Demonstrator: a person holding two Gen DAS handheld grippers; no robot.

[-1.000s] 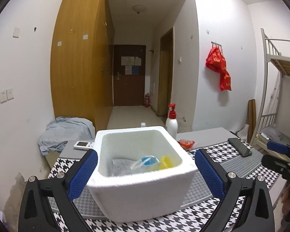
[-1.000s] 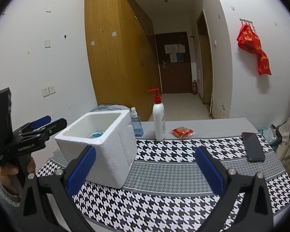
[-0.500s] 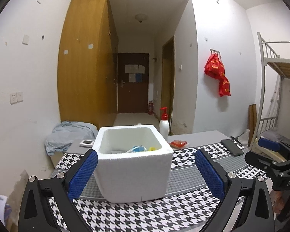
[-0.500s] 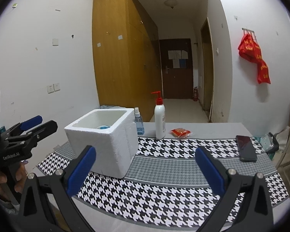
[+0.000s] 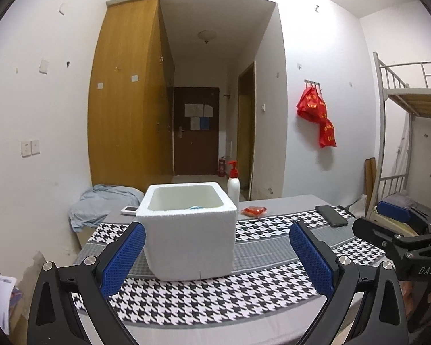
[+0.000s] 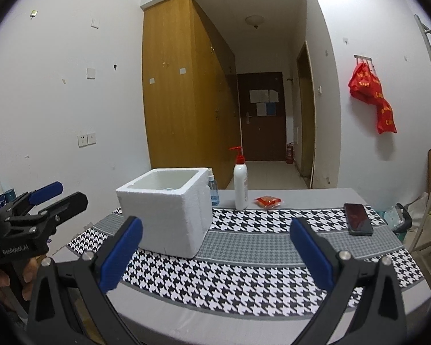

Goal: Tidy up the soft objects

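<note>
We see a grey tabletop (image 6: 307, 198) covered by a black-and-white houndstooth cloth (image 6: 244, 270). On the cloth stand a white foam box (image 6: 169, 215) and a dark phone (image 6: 358, 219). Behind them, on the bare tabletop, stand a pump bottle (image 6: 240, 184) and a small blue spray bottle (image 6: 213, 191), with a red packet (image 6: 267, 201) lying near.

A grainy white foam box (image 5: 190, 230) sits on a woven houndstooth cloth (image 6: 273, 267), near a glossy plastic pump bottle (image 6: 240, 184), a shiny black phone (image 6: 358, 219) and matt wood-veneer wardrobe (image 6: 184, 109).
</note>
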